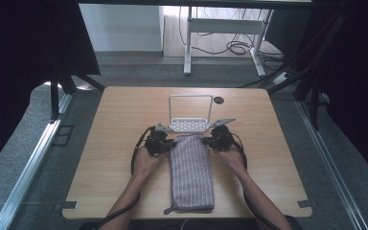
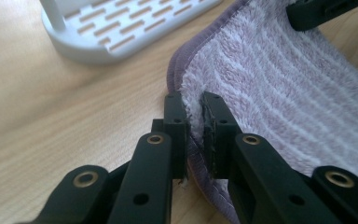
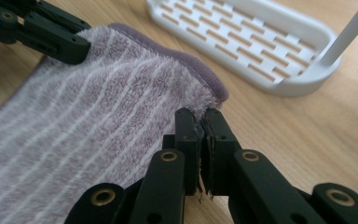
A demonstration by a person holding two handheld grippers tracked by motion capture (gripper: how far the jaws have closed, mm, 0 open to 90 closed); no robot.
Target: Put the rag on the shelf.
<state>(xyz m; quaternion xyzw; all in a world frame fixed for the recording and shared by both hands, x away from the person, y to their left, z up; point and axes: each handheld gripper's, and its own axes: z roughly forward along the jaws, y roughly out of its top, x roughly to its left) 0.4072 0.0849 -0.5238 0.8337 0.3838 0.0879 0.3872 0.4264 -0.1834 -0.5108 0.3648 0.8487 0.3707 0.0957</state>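
Note:
A purple towel (image 1: pixel 190 172) with thin white stripes lies lengthwise on the wooden table, from its front edge toward the middle. My left gripper (image 1: pixel 166 143) is shut on the towel's far left corner (image 2: pixel 193 109); its jaws pinch the edge. My right gripper (image 1: pixel 210 142) is shut on the far right corner (image 3: pixel 200 119). The towel (image 2: pixel 279 88) stretches between both grippers, and the other gripper's jaw (image 3: pixel 51 35) holds the opposite corner. A white rack (image 1: pixel 189 115) with a slotted base stands just beyond the towel's far edge.
The rack's slotted base (image 2: pixel 121 28) lies close ahead of both grippers, its upright post (image 3: pixel 349 30) at the right. A round cable hole (image 1: pixel 219 100) sits near the table's far edge. Bare wood (image 1: pixel 115 143) lies left and right of the towel.

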